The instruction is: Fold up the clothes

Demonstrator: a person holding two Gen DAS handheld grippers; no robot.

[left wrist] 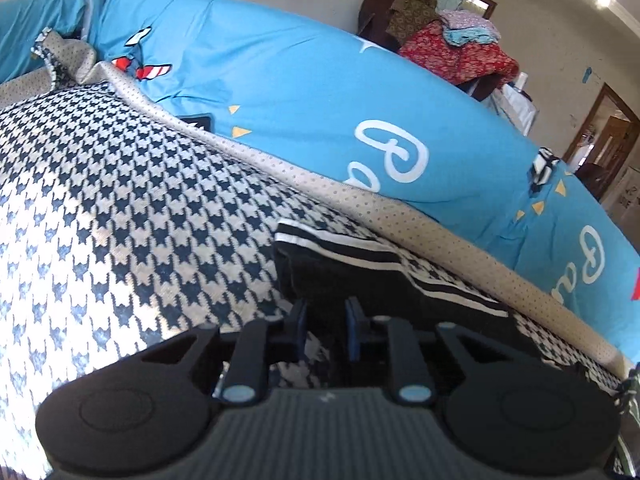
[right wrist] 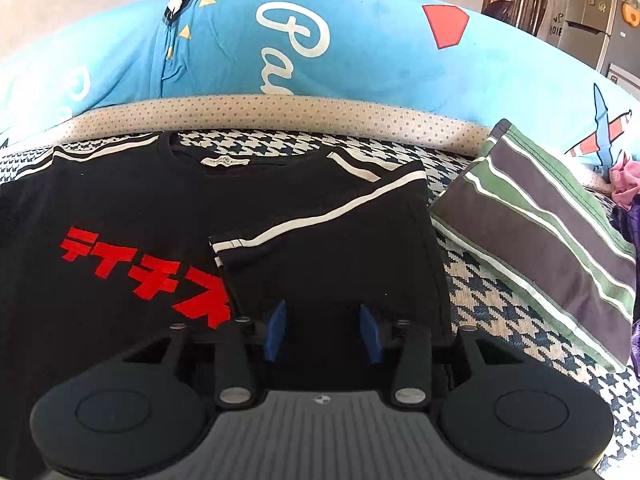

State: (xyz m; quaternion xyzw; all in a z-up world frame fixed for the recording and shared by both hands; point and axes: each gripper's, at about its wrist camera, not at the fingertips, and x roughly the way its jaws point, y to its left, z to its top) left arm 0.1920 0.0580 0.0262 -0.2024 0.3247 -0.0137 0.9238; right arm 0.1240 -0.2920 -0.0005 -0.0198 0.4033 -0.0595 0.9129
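Between the blue pads of the left gripper a black sleeve of the T-shirt is pinched, the jaws being drawn nearly together on the cloth. Its white-striped cuff is seen just ahead of the fingertips. To the left of that sleeve a wide stretch of houndstooth mat lies bare, bounded at the far side by a dotted beige border, beyond which a blue bedsheet rises. A pile of clothes is stacked well behind.

The right gripper is held with its jaws partly apart above the folded-in right side of the black T-shirt; whether the pads touch the cloth cannot be told. The shirt is laid flat on the mat, collar toward the border, red characters showing on its chest, one sleeve turned inward across the body. Just beside its right edge a folded striped garment is placed, with a narrow strip of mat between them.
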